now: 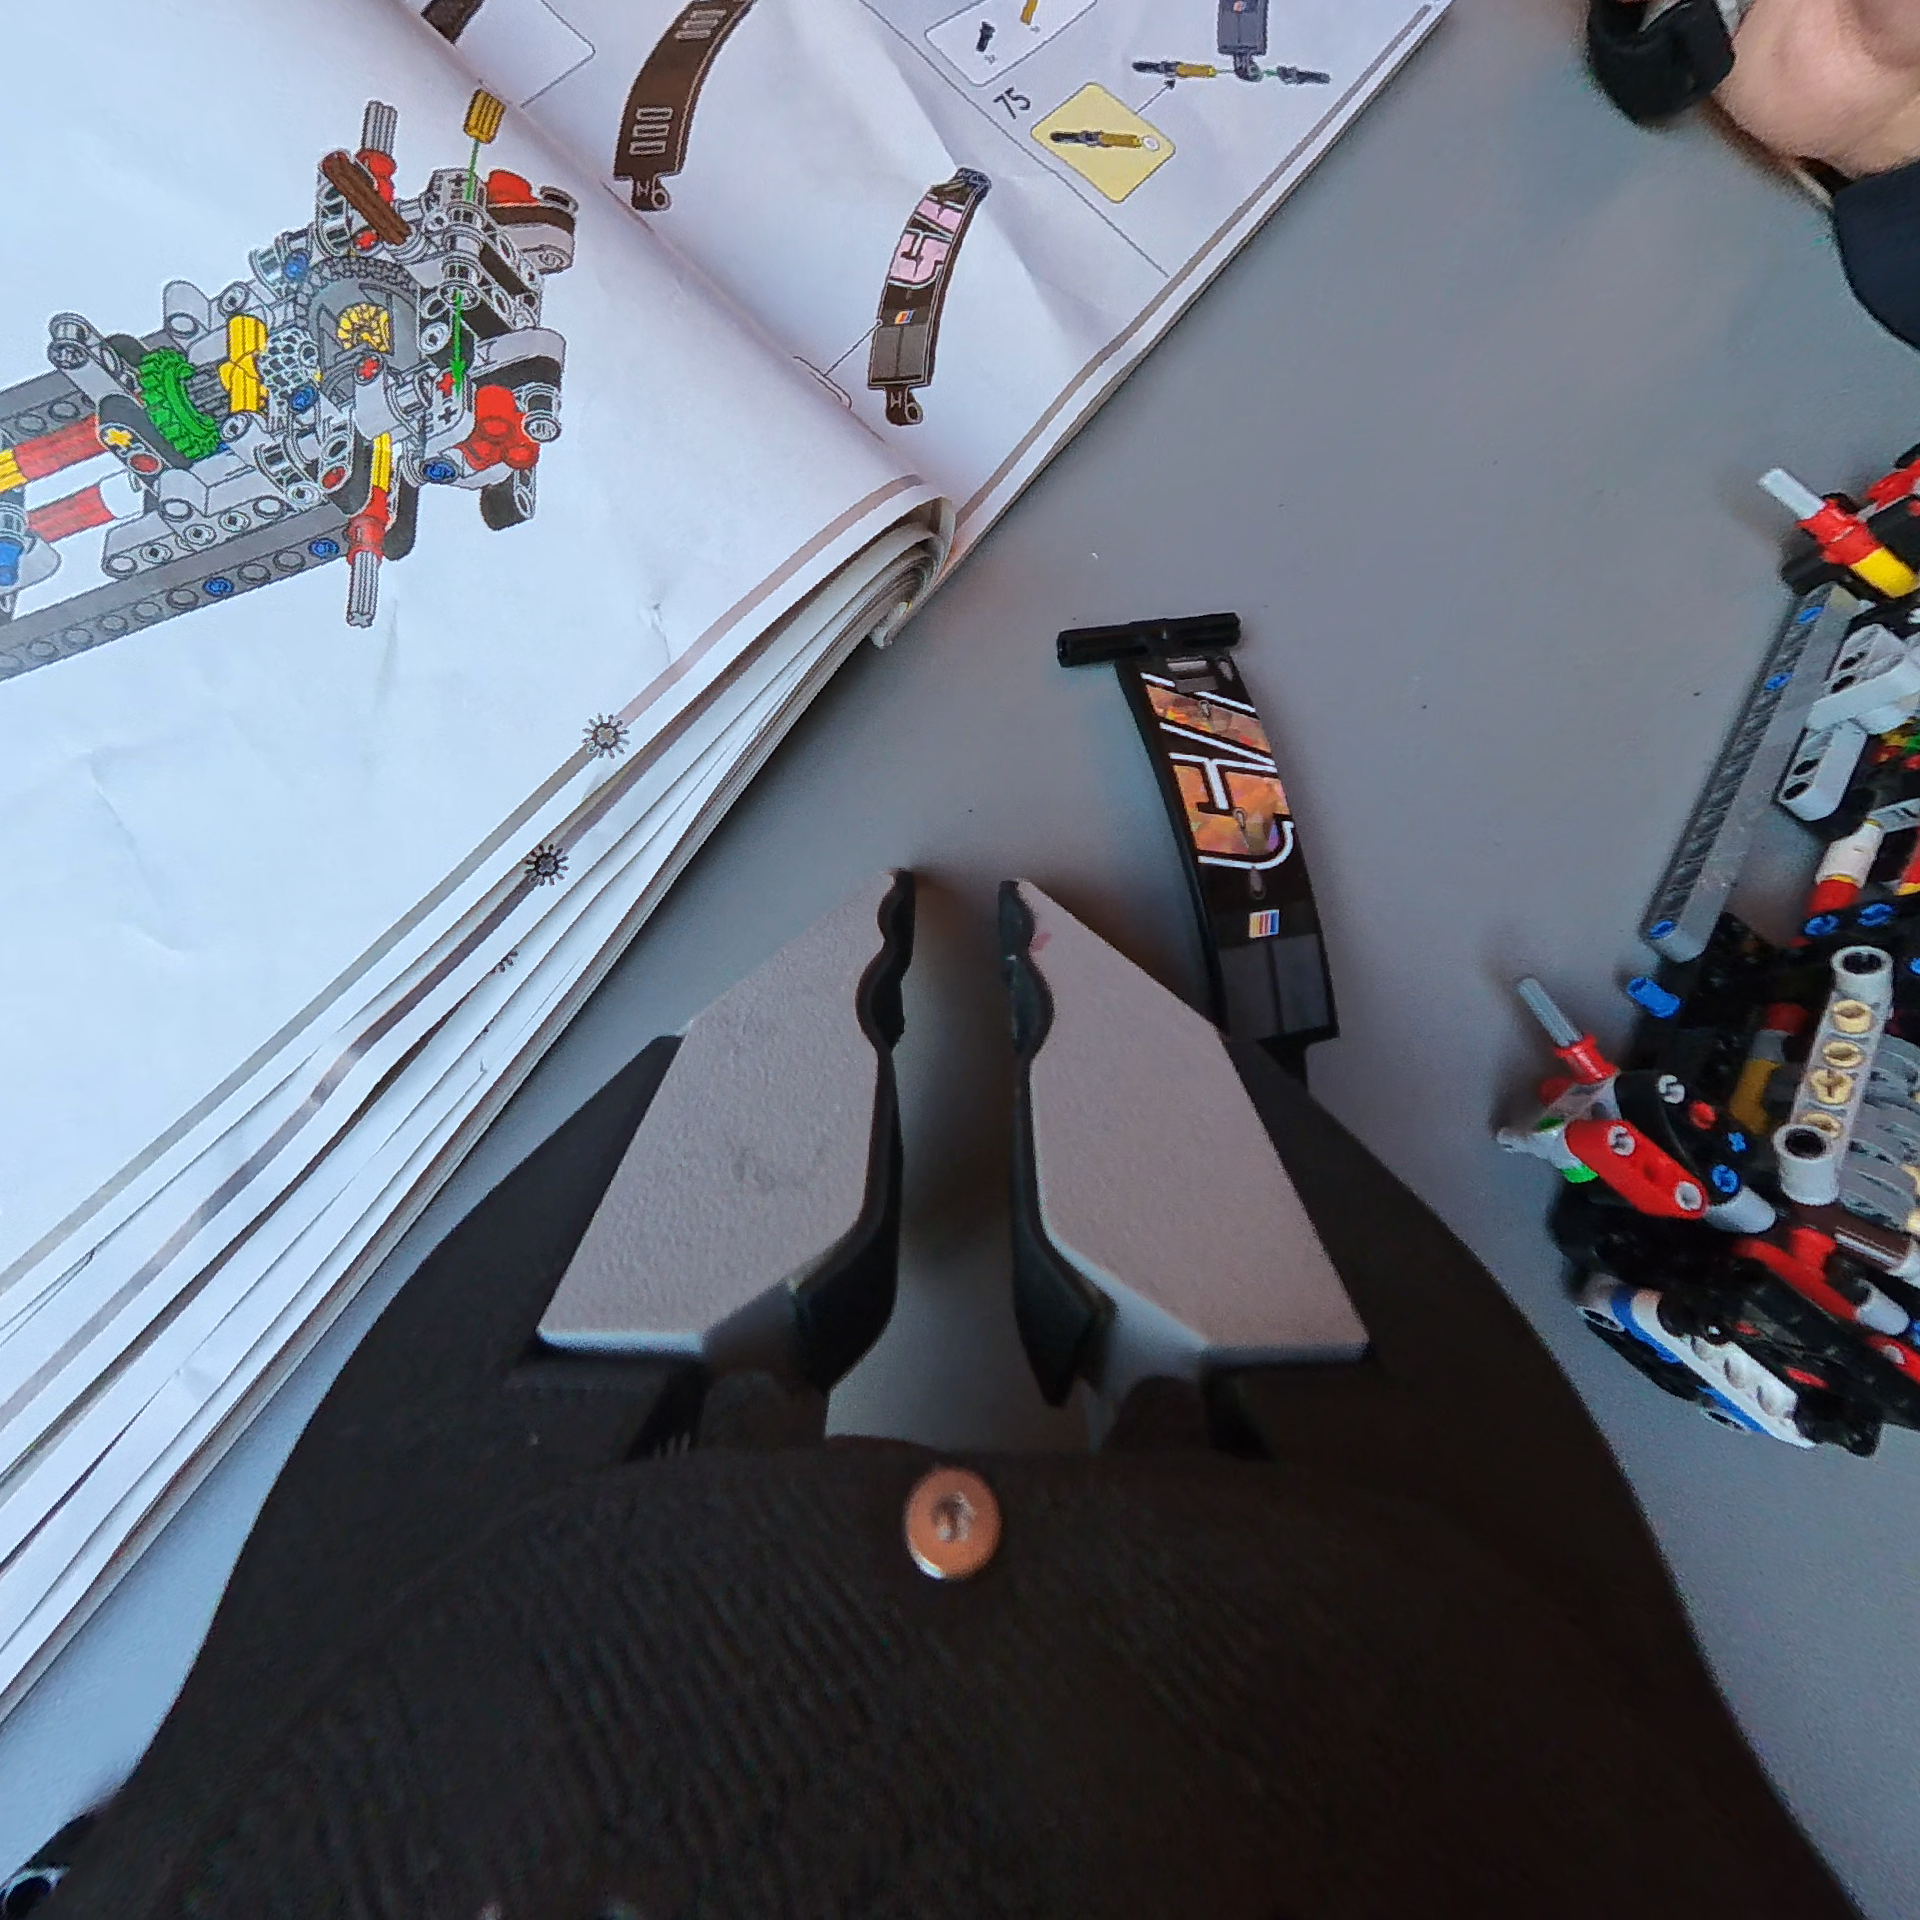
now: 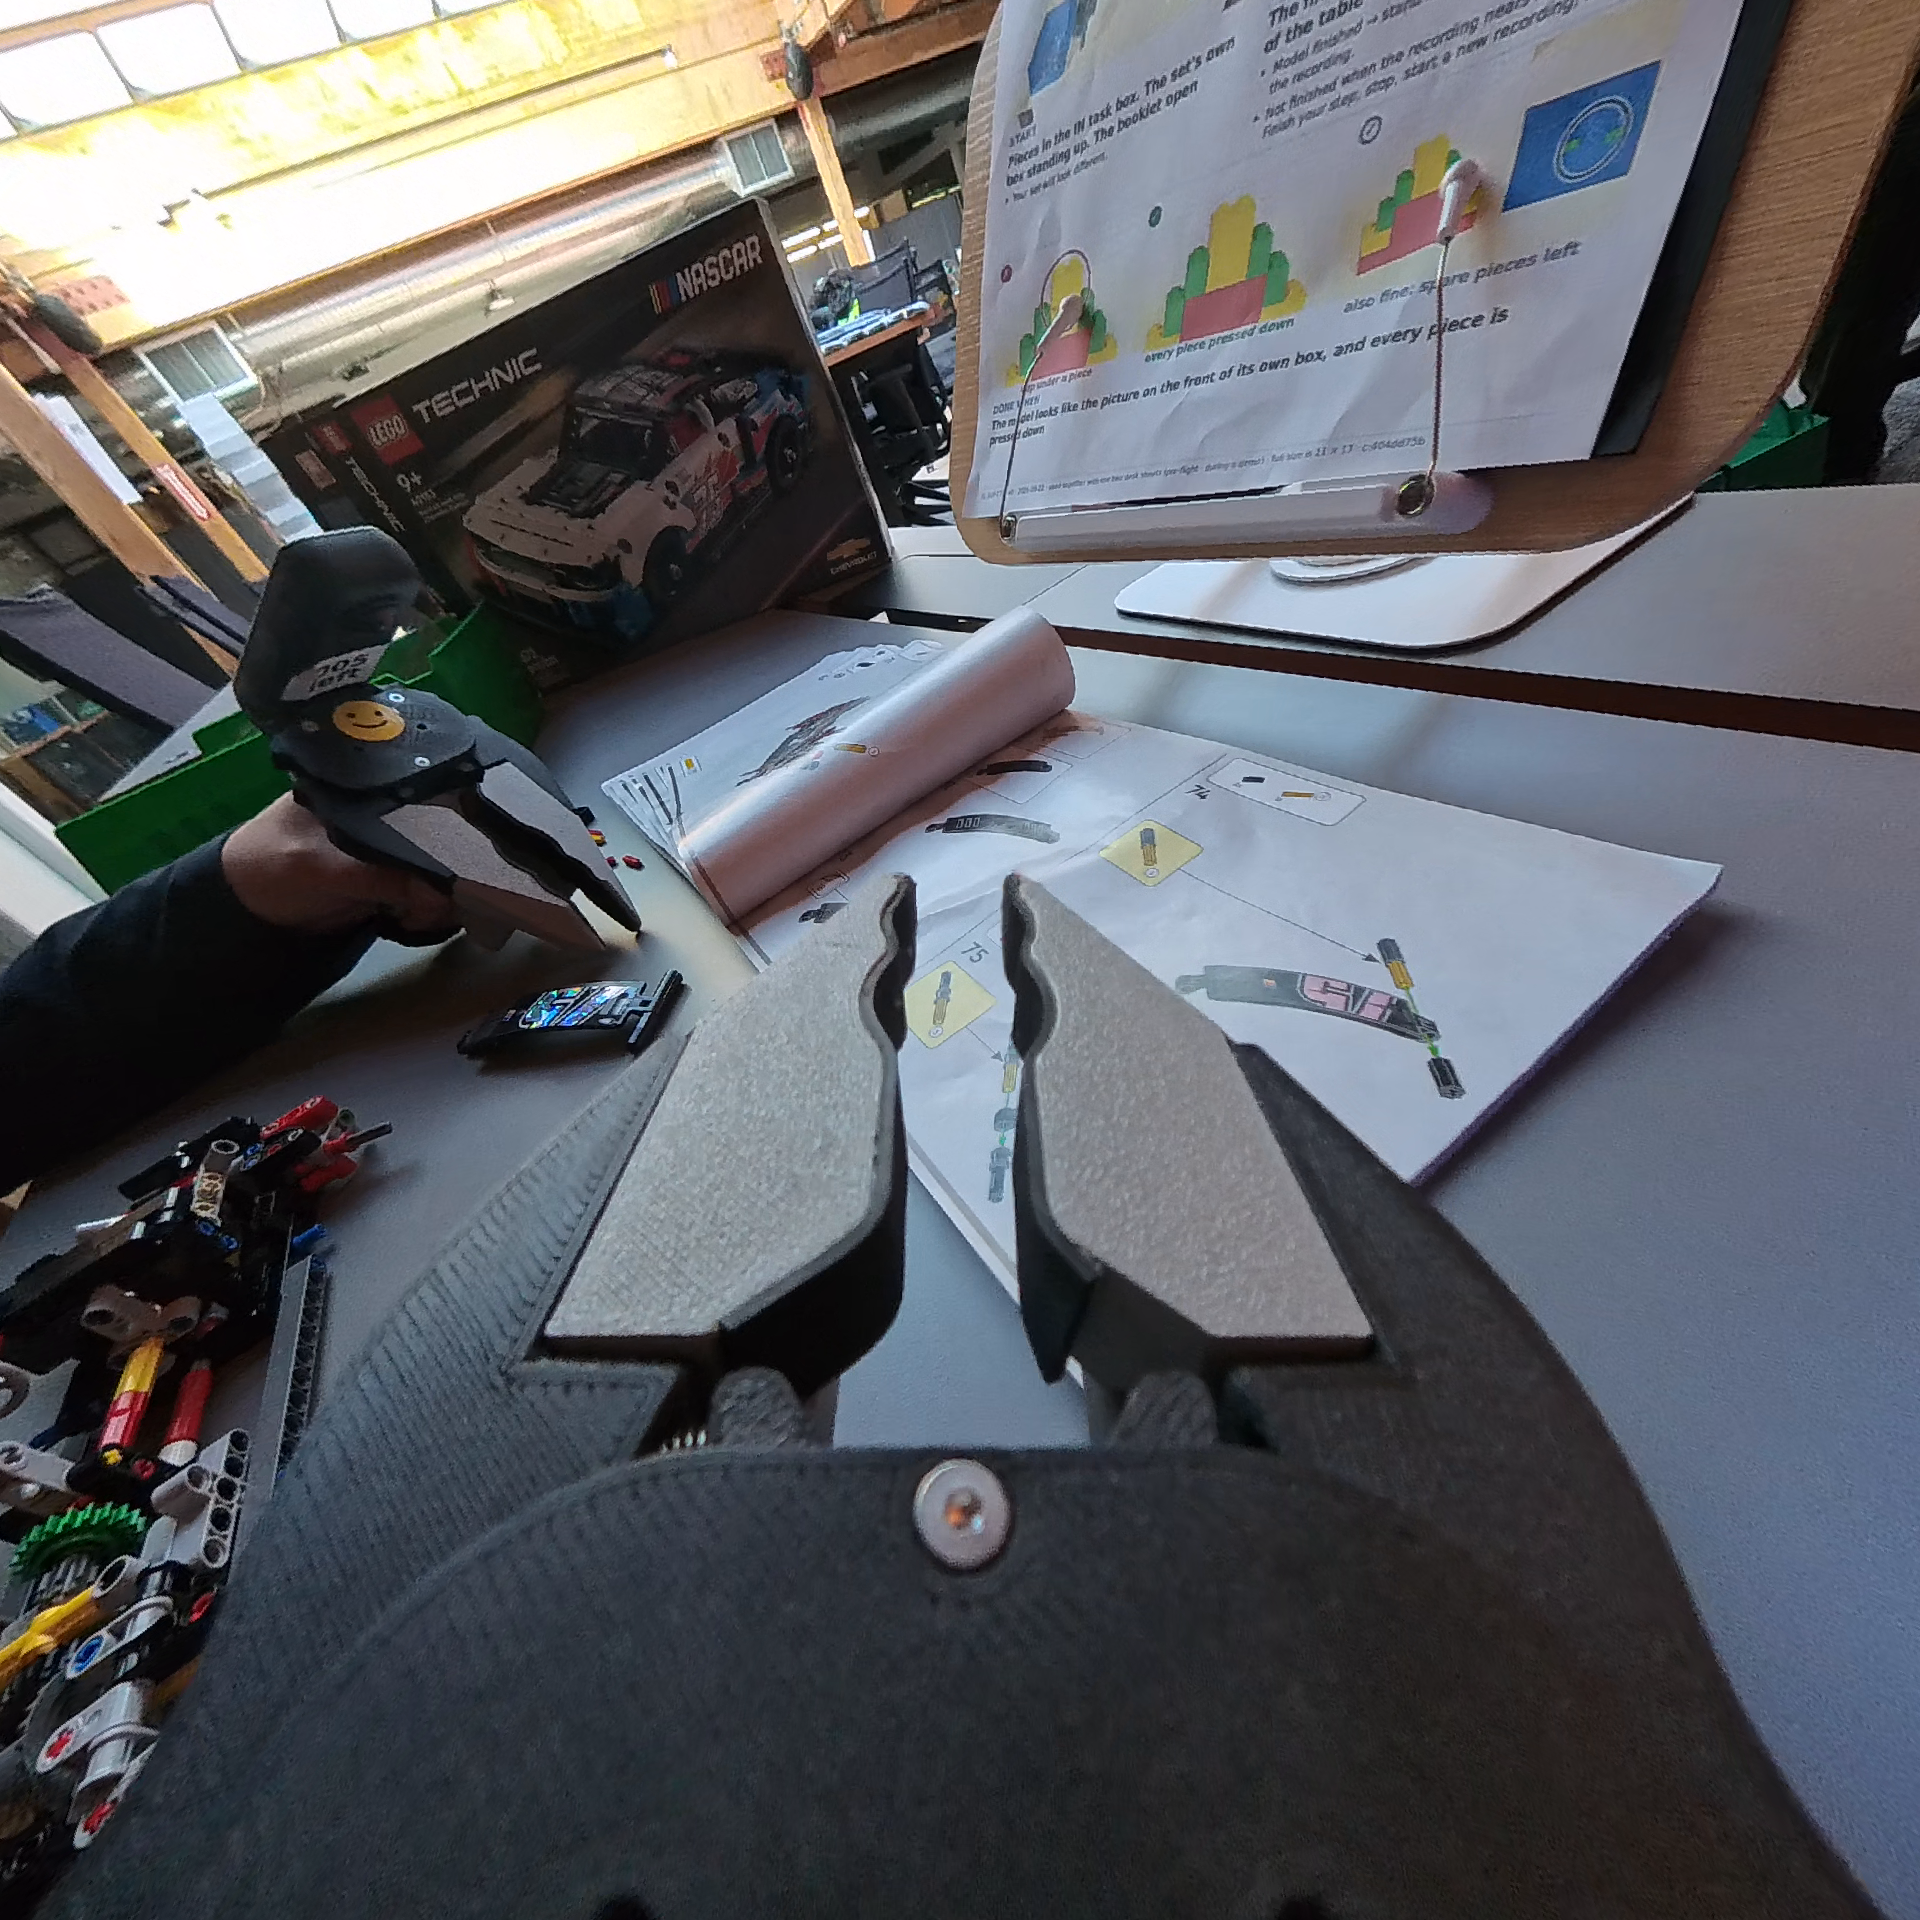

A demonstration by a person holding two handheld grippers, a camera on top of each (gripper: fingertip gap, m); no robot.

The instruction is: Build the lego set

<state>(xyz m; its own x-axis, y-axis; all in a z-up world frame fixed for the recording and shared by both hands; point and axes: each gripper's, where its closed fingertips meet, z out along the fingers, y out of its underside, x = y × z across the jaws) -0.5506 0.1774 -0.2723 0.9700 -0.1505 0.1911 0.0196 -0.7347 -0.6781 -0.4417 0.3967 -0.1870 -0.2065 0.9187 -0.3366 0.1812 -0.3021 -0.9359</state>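
Observation:
My left gripper (image 1: 956, 894) hovers low over the grey table (image 1: 1403, 468), jaws a little apart with only bare table between the pads. A black curved panel with a shiny sticker (image 1: 1236, 831) lies flat just right of it, untouched. The right wrist view shows this gripper (image 2: 613, 930) with its tips near the table, beyond the panel (image 2: 571, 1013). My right gripper (image 2: 956, 888) is held above the open instruction booklet (image 2: 1351, 904), jaws slightly apart with nothing between them.
The booklet (image 1: 520, 727) fills the left of the left wrist view. A partly built brick model (image 1: 1766, 1195) lies right, also (image 2: 156, 1299). Behind stand the set's box (image 2: 623, 447), a green bin (image 2: 208, 790) and a sheet on a stand (image 2: 1299, 260). Small red pieces (image 2: 629, 860) lie by the booklet. Across from one pair of fingers to the other is roughly 25 cm.

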